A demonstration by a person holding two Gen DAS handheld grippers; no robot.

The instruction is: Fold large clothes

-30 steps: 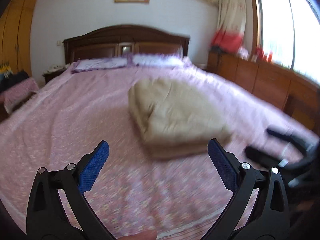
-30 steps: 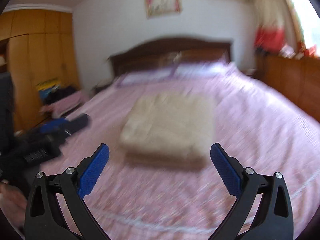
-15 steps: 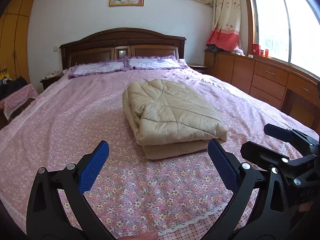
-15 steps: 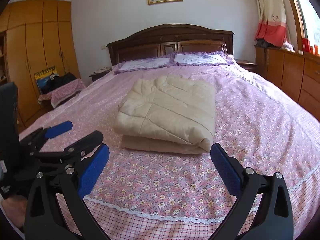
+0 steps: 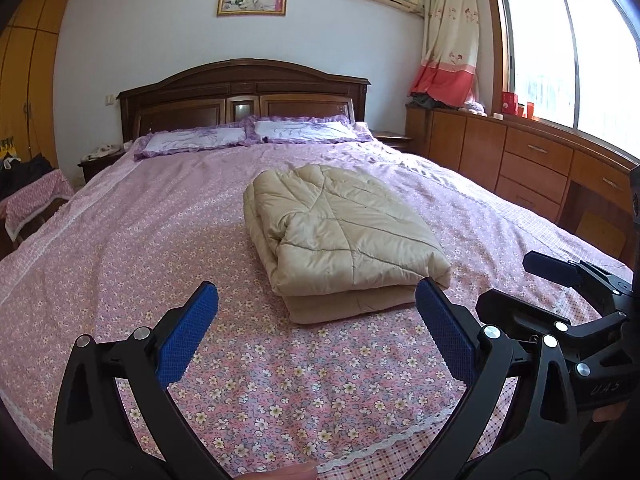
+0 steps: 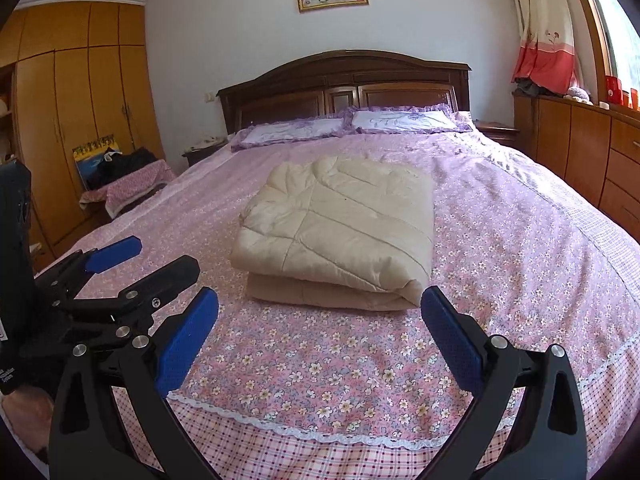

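Ahead of the left gripper (image 5: 316, 304), whose blue pads stand wide apart holding nothing, the folded beige quilt (image 5: 344, 236) lies on the floral bedspread (image 5: 132, 248), and from the right wrist the right gripper (image 6: 320, 308), equally spread and empty, faces that quilt (image 6: 340, 228) just beyond its tips, with the left gripper (image 6: 156, 262) at its left.

Both wrist views look from the foot of the bed (image 5: 120, 240) toward the headboard (image 6: 344, 80), low over the bedspread. Each looks out between its own spread fingers, catches the other gripper beside it, and shares the folded quilt (image 5: 344, 236) ahead, perhaps slightly nearer the right view.
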